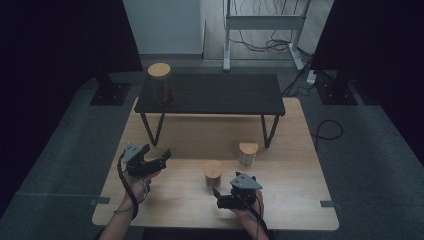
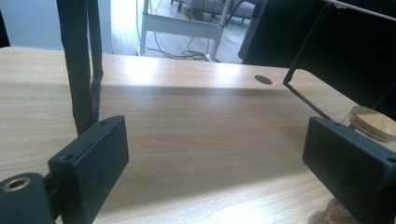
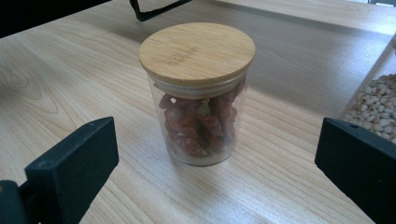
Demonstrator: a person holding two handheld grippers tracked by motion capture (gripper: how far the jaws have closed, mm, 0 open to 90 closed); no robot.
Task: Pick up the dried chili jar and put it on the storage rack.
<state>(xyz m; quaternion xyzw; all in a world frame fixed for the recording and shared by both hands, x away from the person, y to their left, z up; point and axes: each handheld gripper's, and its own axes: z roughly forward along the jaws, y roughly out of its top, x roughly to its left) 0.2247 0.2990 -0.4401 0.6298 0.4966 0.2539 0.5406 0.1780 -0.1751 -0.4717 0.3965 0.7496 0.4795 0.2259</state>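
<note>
A: Right, status on both claws?

B: Left gripper [image 1: 156, 159] spread wide, nothing between the jaws. I'm holding it over the near-left part of the wooden table [image 1: 165, 200], pointing right and a bit far. Its own view looks along bare tabletop [image 2: 196, 130], with a black shelf leg [image 2: 81, 60] rising at far left.

A: And the right gripper?

B: Right gripper [image 1: 219, 196] is spread too, holding nothing. It sits near the front edge, pointing left. The short jar [image 3: 198, 91] stands upright between the open jaws, farther along the table than their tips and touching neither.

A: Which jar?

B: Clear glass, round bamboo lid, reddish-orange pieces inside. From above, the short jar [image 1: 213, 173] is just beyond the right gripper, near the table's middle.

A: Others?

B: Second jar [image 1: 247, 153], same lid, pale beans inside, a little right and farther off, by the shelf's right legs. Tall jar [image 1: 161, 83] stands on the left end of the dark shelf [image 1: 220, 95] across the far side.

A: Anything touching?

B: Jars are all apart.
</note>
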